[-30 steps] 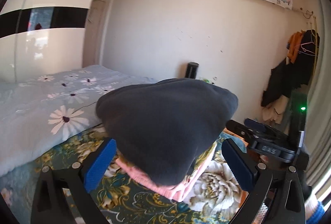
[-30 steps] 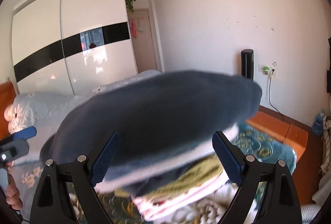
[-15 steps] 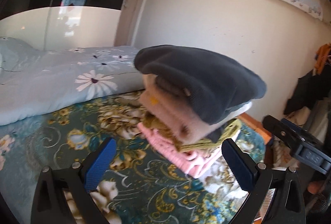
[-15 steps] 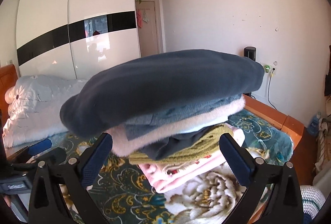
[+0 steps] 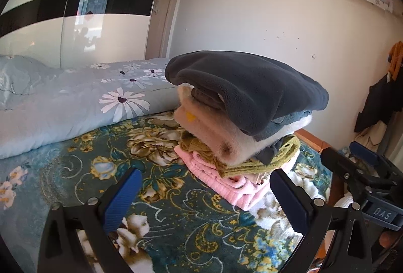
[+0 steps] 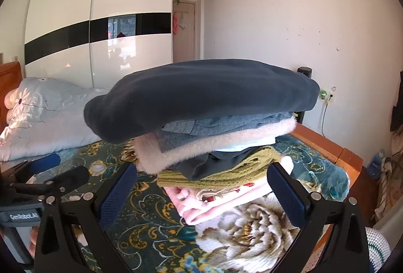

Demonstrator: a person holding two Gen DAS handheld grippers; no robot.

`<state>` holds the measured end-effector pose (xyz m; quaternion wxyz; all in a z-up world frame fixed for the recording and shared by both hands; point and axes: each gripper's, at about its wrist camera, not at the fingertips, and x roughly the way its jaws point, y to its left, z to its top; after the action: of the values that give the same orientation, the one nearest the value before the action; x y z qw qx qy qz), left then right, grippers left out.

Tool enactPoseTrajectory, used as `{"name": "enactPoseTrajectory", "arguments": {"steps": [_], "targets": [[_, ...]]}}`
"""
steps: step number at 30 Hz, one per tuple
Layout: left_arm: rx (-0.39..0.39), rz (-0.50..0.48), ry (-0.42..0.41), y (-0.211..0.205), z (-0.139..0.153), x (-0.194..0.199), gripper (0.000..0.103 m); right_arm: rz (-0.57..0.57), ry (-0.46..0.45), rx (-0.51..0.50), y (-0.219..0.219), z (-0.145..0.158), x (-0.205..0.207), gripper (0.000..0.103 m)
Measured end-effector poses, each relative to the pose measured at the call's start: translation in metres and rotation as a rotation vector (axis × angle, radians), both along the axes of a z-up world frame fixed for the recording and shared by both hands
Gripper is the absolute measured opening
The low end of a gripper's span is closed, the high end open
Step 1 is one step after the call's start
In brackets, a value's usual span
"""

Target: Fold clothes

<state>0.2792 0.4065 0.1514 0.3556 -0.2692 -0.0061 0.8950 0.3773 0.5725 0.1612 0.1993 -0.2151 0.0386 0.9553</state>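
Observation:
A stack of folded clothes stands on the floral bedspread (image 5: 75, 167) (image 6: 141, 230). On top lies a dark grey fleece garment (image 5: 252, 86) (image 6: 201, 99), over a pale pink fluffy one (image 5: 216, 132) (image 6: 209, 144), an olive knit (image 5: 279, 159) (image 6: 234, 172) and a pink one (image 5: 221, 179) (image 6: 219, 200) at the bottom. My left gripper (image 5: 204, 195) is open, drawn back from the stack with nothing between its fingers. My right gripper (image 6: 201, 190) is open too, just short of the stack's lower layers. Each gripper shows at the edge of the other's view.
A light blue daisy-print duvet (image 5: 75, 99) (image 6: 50, 116) lies bunched behind the stack. A white wardrobe (image 6: 100, 21) fills the back wall. The wooden bed frame (image 6: 327, 147) runs along the right, with hanging clothes (image 5: 382, 91) beyond it.
Both grippers have pulled back from the stack, letting the dark fleece rest on top. The garment, close and filling the view a second ago, now lies farther off.

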Motion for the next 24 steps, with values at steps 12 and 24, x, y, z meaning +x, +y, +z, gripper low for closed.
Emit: {"name": "enactPoseTrajectory", "arguments": {"steps": [12, 24], "targets": [[-0.047, 0.057, 0.014, 0.003, 0.000, 0.001, 0.103, -0.032, -0.029, -0.026, 0.000, -0.007, 0.001, 0.103], [-0.049, 0.086, -0.039, 0.000, -0.011, -0.008, 0.103, -0.020, -0.078, -0.045, -0.007, -0.015, -0.012, 0.103]]}}
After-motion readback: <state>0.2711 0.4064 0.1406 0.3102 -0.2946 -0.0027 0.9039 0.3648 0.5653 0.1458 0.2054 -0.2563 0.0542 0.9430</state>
